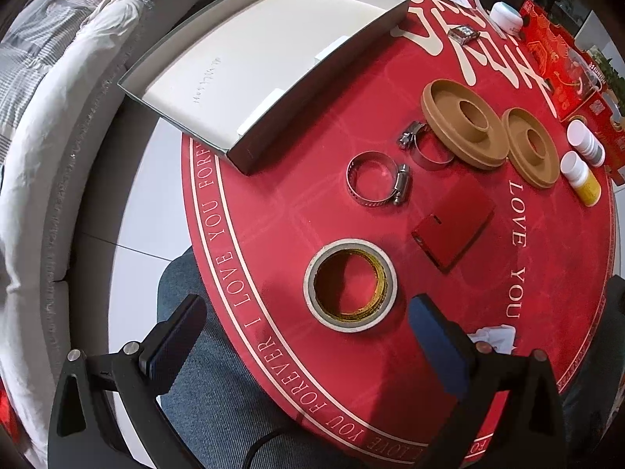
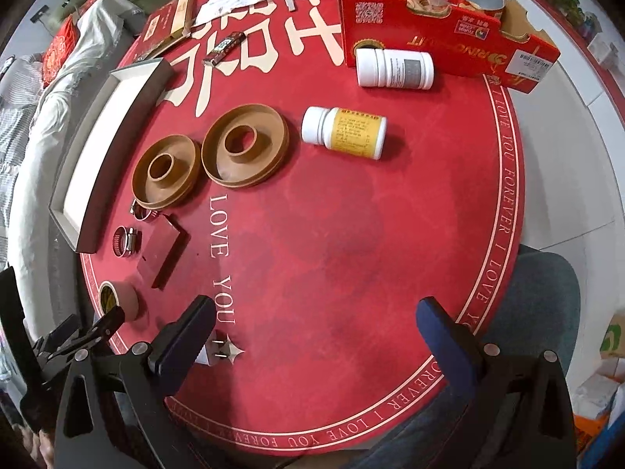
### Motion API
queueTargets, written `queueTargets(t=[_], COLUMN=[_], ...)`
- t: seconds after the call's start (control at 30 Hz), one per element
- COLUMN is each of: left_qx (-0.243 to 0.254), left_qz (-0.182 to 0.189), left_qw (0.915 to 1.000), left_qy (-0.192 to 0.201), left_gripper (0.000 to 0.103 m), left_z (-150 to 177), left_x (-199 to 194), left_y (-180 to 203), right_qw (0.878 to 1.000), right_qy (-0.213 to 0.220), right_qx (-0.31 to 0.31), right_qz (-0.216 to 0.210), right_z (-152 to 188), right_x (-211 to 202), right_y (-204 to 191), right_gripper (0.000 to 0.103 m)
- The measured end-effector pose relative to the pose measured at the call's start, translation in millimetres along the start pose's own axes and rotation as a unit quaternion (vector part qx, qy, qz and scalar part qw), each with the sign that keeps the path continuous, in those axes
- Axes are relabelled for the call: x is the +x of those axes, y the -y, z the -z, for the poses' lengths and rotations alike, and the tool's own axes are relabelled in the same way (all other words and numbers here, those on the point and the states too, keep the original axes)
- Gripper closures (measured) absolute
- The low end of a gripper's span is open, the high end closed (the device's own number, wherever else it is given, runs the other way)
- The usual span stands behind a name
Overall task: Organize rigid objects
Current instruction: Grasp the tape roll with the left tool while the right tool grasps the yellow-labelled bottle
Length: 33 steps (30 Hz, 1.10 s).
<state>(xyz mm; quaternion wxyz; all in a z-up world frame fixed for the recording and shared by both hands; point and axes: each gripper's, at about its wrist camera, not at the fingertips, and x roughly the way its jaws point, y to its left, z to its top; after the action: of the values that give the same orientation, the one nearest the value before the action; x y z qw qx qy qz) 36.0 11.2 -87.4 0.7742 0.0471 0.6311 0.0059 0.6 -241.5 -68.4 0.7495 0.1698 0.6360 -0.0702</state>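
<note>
Round red tabletop (image 2: 332, 254). Left gripper (image 1: 308, 336) hovers above tape roll (image 1: 350, 285), jaws spread, empty. Right gripper (image 2: 316, 336) over bare cloth, jaws spread, empty. Open white-lined box (image 1: 265, 62) at left edge. Two metal hose clamps (image 1: 379, 178), two brown discs (image 2: 246, 144), red case (image 1: 453, 226), two pill bottles (image 2: 343, 133) lie apart on cloth.
</note>
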Motion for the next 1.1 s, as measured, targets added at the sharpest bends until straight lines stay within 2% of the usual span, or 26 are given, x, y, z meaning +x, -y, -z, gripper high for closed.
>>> queueTargets(t=[0.77,1.1], left_qx=[-0.004,-0.002], left_qz=[-0.004,-0.009], left_qw=[0.9999,0.9996], left_qy=[-0.014,-0.025], left_gripper=[0.000,0.000], left_z=[1.6,-3.6], left_x=[31.0,47.3], left_y=[0.7,10.6], right_qw=[1.000,0.999], right_qy=[-0.018,-0.023], right_qx=[0.009,0.042], right_qz=[0.016,0.019], right_z=[-21.7,-41.8], right_x=[19.0,33.7], right_y=[13.0,34.0], right_gripper=[0.000,0.000])
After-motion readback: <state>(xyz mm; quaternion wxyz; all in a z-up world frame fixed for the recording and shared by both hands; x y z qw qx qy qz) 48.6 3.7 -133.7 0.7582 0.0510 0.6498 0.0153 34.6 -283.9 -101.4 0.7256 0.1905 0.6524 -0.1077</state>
